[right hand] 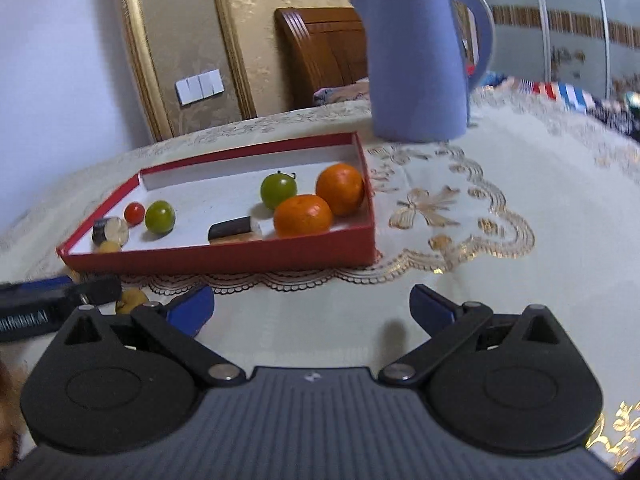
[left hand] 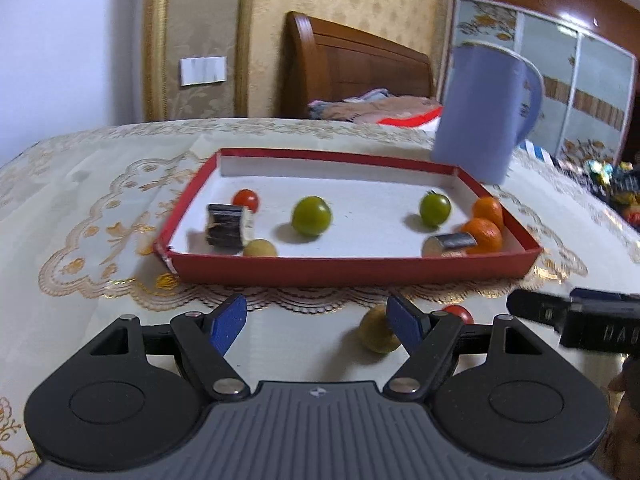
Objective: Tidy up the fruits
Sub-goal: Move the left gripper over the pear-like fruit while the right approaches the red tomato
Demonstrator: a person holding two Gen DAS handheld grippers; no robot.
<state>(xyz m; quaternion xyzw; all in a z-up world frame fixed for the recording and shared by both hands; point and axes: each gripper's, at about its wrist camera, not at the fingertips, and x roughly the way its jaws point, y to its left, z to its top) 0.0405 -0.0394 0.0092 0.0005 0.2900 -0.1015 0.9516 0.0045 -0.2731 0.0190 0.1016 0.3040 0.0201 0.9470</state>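
Red tray (left hand: 352, 270) holding tomatoes and oranges at twelve o'clock, left tongs (left hand: 316, 322) spread and empty, yellowish fruit (left hand: 374, 334) on counter (left hand: 80, 184) touching their right pad, right tongs (right hand: 310, 308) spread wide, empty.

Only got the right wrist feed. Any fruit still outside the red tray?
Observer: Yes. A red cherry tomato sits on the cloth in front of the tray, out of your view.
Operator: Anything beside it?
Observer: A yellowish fruit, just left of it. One finger of the left gripper covers the fruit's right edge.
Operator: Left holding anything?
Observer: No. Its jaws are open, nothing clamped.
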